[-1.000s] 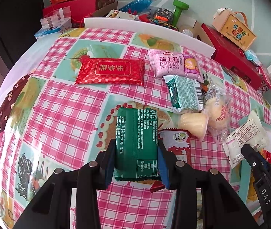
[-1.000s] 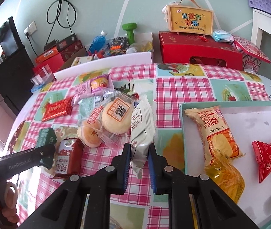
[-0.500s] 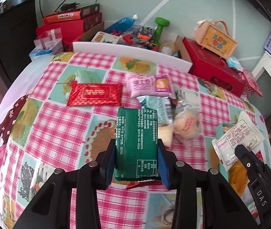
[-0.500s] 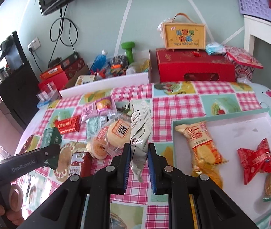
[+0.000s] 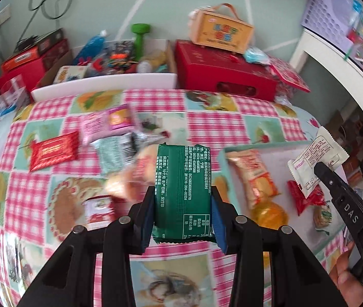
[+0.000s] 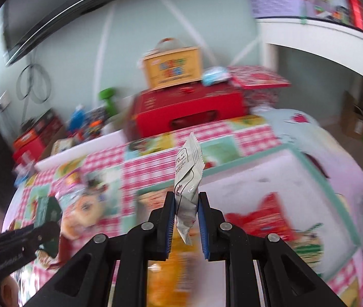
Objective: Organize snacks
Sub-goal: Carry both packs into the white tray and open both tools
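Note:
My left gripper (image 5: 182, 202) is shut on a green snack pack (image 5: 183, 186) and holds it above the checked tablecloth, left of the white tray (image 5: 278, 153). My right gripper (image 6: 186, 204) is shut on a white snack packet (image 6: 188, 176) and holds it above the tray (image 6: 271, 176); it also shows in the left wrist view (image 5: 317, 158). The tray holds an orange packet (image 5: 253, 176) and a red packet (image 5: 306, 199). Loose snacks lie on the cloth: a red pack (image 5: 53, 151), a pink pack (image 5: 107, 122), and buns (image 5: 130, 179).
A red box (image 5: 222, 71) with an orange carry box (image 5: 219, 28) on it stands behind the table. A white bin of clutter with a green dumbbell (image 5: 139, 38) sits at the back left. A white shelf (image 5: 340, 71) stands at the right.
Both grippers have lifted and swung to the right with their packs. The tray has come into the left wrist view, and the right gripper now hangs over it.

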Action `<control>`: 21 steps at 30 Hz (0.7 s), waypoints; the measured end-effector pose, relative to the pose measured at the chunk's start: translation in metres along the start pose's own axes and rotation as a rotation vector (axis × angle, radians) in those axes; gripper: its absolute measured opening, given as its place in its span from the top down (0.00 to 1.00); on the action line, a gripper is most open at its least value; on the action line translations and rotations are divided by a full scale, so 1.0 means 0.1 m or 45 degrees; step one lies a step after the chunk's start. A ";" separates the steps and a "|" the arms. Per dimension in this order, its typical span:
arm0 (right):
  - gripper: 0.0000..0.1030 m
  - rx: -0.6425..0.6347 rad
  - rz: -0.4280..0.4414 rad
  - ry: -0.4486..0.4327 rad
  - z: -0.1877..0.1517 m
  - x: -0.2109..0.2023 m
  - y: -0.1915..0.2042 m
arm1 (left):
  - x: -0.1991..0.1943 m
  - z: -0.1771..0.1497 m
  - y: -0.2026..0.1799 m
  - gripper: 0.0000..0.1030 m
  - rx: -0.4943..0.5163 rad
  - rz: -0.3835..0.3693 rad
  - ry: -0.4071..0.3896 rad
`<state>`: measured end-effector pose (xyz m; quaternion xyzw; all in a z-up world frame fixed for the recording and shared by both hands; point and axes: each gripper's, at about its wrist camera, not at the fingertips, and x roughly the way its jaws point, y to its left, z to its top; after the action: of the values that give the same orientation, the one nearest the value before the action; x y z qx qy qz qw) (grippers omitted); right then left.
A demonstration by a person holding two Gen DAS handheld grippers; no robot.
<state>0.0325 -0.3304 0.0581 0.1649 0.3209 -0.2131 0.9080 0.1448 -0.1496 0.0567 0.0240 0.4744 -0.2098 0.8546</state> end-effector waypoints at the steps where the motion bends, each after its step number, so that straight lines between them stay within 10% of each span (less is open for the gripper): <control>1: 0.82 0.017 -0.047 -0.017 0.03 -0.02 -0.11 | 0.02 0.04 -0.11 0.60 0.023 -0.020 0.003; 8: 0.82 0.105 -0.327 -0.055 0.09 -0.08 -0.75 | 0.23 0.16 -0.92 0.60 0.201 -0.148 0.054; 21: 0.81 0.161 -0.364 0.078 -0.02 0.14 -0.94 | 0.66 0.09 -1.47 0.47 0.295 -0.201 0.150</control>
<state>-0.0056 -0.4141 0.0320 0.1807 0.3546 -0.3546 0.8461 0.1264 -0.3083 0.0313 0.0972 0.4968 -0.3278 0.7977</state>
